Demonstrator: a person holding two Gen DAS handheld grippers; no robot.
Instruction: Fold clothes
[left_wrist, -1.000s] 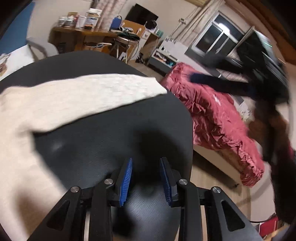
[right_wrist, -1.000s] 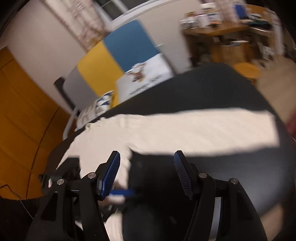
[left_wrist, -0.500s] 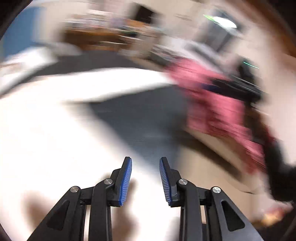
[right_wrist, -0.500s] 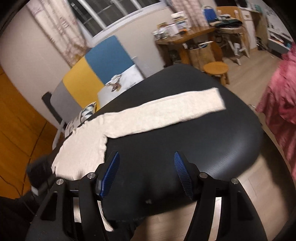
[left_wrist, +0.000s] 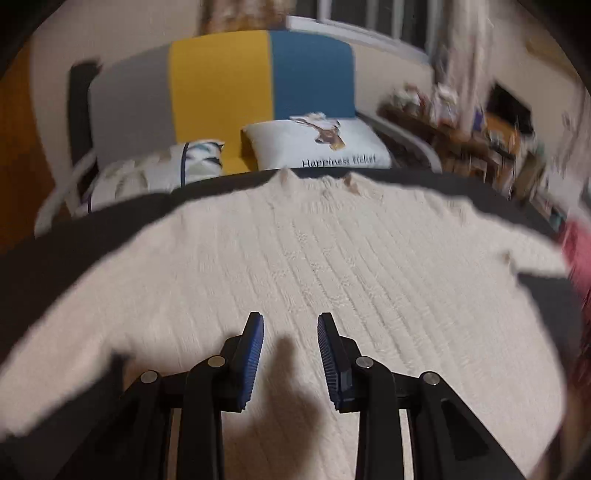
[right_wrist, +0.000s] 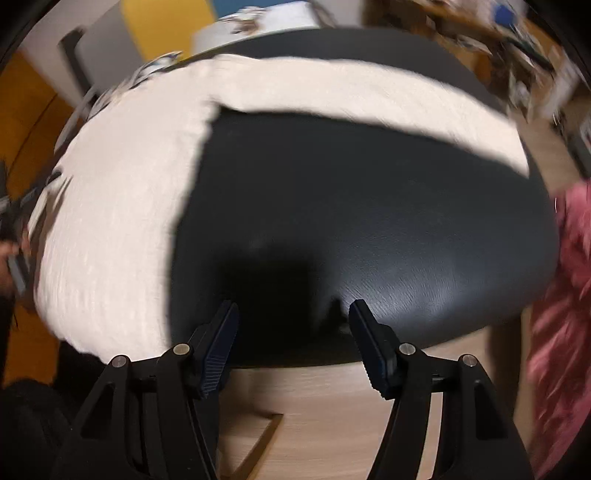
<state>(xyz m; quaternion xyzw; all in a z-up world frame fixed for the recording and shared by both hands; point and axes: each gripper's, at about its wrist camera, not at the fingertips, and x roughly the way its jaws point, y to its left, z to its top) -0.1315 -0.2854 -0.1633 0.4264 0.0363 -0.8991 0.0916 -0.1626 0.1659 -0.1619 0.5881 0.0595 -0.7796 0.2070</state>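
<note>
In the left wrist view, a cream cable-knit sweater (left_wrist: 332, 280) lies spread flat across a round black table (left_wrist: 55, 258), its neckline at the far edge, toward a sofa with grey, yellow and blue back panels (left_wrist: 258, 81) and a white printed cushion (left_wrist: 317, 144). The left gripper (left_wrist: 290, 354) hangs over the sweater's body near the hem, tilted downward, its blue-padded jaws parted with nothing between them; only its shadow falls on the knit. With the garment laid out like this, both sleeves and the hem are easy to reach, which suits a first fold. The frame is smeared at the edges, so finer detail of the room is lost.

In the right wrist view, the same sweater shows as a body at the left and one sleeve (right_wrist: 369, 96) stretched straight along the far side of the table toward the right. The right gripper (right_wrist: 291, 336) points steeply down over bare black tabletop near the table's front edge, its jaws wide apart and empty, well clear of the cloth. Light wood flooring (right_wrist: 332, 413) shows below and a crumpled pink cover (right_wrist: 569, 295) at the right. Judging by the outstretched sleeve, no fold is made yet; the sleeve end looks the likely pickup for this hand.
</note>
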